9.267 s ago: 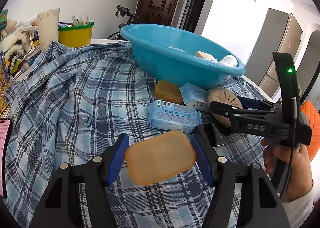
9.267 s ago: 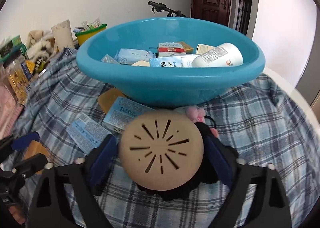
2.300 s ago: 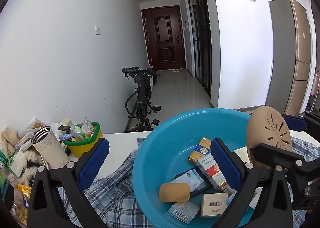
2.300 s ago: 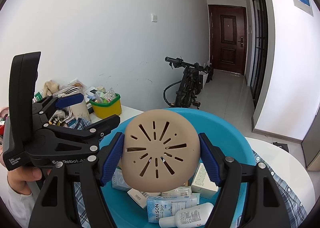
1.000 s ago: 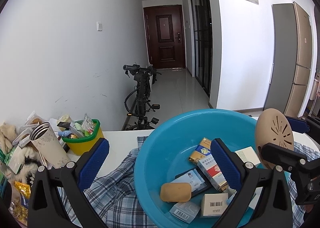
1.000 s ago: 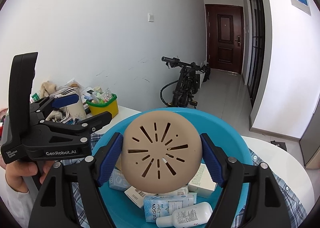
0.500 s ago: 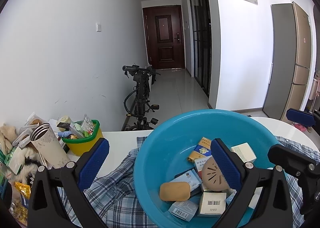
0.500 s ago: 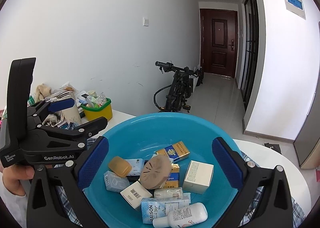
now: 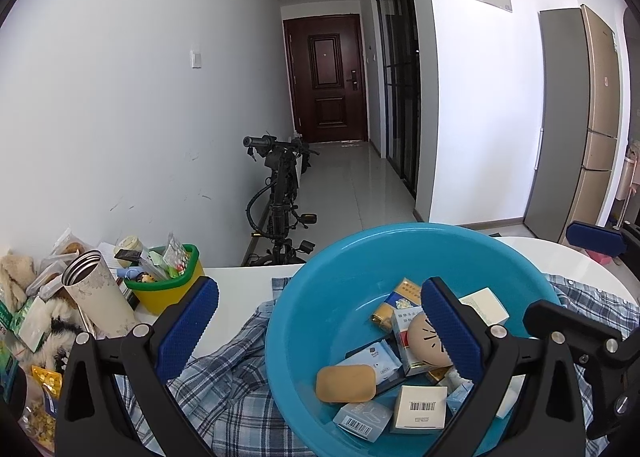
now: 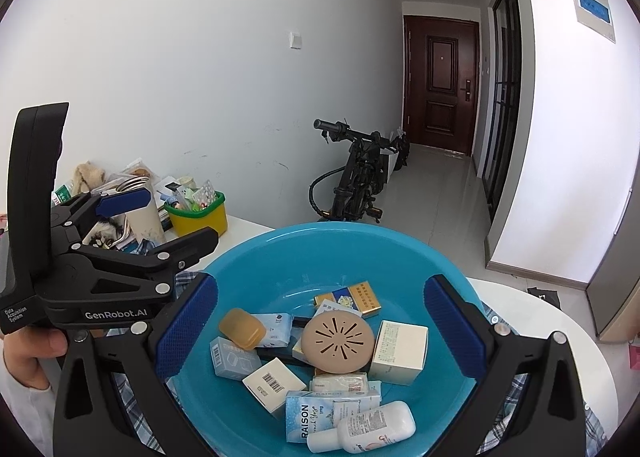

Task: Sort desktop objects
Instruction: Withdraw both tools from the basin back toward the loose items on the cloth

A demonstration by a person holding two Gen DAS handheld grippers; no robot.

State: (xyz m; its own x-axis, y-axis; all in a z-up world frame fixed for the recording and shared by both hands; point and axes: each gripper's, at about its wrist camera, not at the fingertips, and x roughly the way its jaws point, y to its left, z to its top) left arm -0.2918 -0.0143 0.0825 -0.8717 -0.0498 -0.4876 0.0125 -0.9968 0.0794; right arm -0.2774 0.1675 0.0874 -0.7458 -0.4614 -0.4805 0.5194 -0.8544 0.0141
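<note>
tan slotted disc [image 10: 338,343] lies in basin [image 10: 280,249] below wide-spread, empty right gripper [image 10: 320,321]

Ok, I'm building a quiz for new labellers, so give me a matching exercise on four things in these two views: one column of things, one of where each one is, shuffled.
Things:
1. round tan slotted disc
2. white squeeze bottle
3. yellow tub with green rim
4. folded bicycle

Places:
A. on the floor by the hallway wall
B. on the table left of the blue basin
C. lying at the near edge inside the basin
D. on top of the boxes in the middle of the basin

Pairs: 1-D, 2-C, 3-B, 4-A
</note>
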